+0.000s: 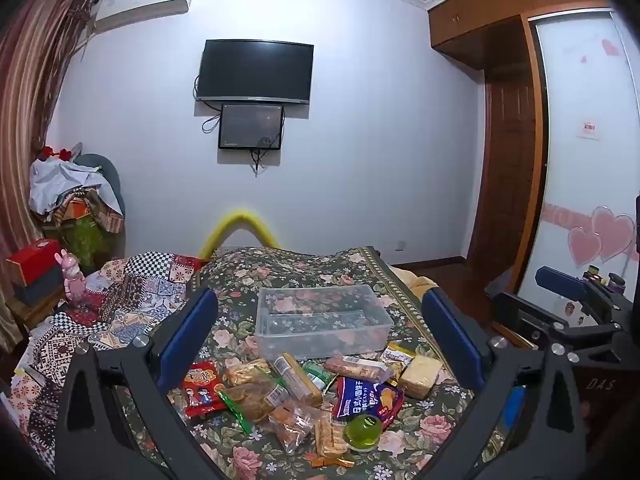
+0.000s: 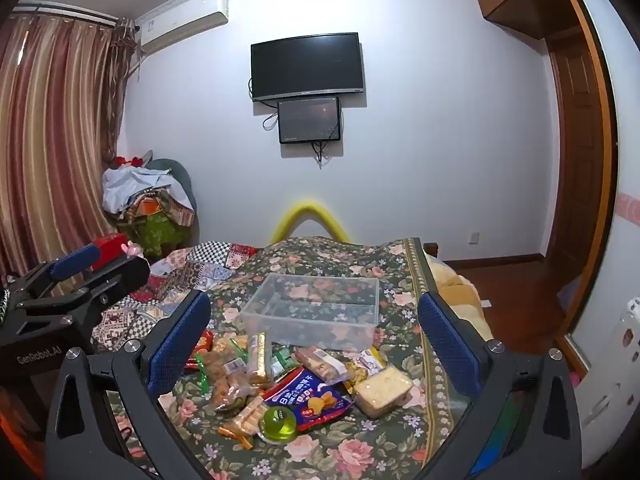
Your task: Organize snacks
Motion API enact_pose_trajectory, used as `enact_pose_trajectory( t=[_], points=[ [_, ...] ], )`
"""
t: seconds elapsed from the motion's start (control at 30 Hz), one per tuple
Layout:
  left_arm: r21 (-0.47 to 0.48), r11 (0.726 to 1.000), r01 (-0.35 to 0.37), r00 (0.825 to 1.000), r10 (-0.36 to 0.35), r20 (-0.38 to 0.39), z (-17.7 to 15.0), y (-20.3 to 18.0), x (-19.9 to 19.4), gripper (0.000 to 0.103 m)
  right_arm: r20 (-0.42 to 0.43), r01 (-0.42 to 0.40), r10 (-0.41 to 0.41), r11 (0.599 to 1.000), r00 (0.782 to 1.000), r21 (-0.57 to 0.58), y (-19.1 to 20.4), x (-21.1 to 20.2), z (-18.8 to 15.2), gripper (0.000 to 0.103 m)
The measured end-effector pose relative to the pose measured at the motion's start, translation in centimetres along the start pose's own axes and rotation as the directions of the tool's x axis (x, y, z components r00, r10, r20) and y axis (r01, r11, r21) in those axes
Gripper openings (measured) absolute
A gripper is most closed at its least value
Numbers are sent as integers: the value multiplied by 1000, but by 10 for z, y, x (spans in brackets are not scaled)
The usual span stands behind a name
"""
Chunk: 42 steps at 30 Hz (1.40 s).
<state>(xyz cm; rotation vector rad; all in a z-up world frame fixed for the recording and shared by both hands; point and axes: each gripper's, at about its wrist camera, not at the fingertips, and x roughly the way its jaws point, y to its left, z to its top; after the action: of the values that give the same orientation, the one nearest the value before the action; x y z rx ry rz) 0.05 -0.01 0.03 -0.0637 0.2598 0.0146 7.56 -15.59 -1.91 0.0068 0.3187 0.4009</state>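
A clear plastic box [image 1: 384, 322] [image 2: 312, 322] stands empty on the floral cloth. In front of it lies a pile of snacks: a red packet [image 1: 200, 390], a blue biscuit bag [image 1: 366, 398] [image 2: 310, 398], a green jelly cup [image 1: 363, 433] [image 2: 279, 423], a pale cake slice [image 1: 421, 376] [image 2: 382, 391] and several clear-wrapped biscuits [image 1: 298, 380]. My left gripper [image 1: 320, 340] is open and empty above the pile. My right gripper [image 2: 314, 340] is open and empty too; it also shows at the right edge of the left wrist view [image 1: 560, 292].
The floral cloth [image 1: 432, 432] covers a table that ends at the right above a wooden floor. A patchwork blanket [image 1: 120, 300] and a pink figurine [image 1: 72, 280] lie to the left. A wardrobe [image 1: 512, 160] stands at the right.
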Motion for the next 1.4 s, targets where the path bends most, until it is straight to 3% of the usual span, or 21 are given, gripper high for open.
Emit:
enact_pose_trajectory(
  t=[1.4],
  points=[
    [-5,1000,20,1000,-20,5,-4,-3,-3,103,25,-5,5,1000,1000,13,-1,-7,5,103]
  ],
)
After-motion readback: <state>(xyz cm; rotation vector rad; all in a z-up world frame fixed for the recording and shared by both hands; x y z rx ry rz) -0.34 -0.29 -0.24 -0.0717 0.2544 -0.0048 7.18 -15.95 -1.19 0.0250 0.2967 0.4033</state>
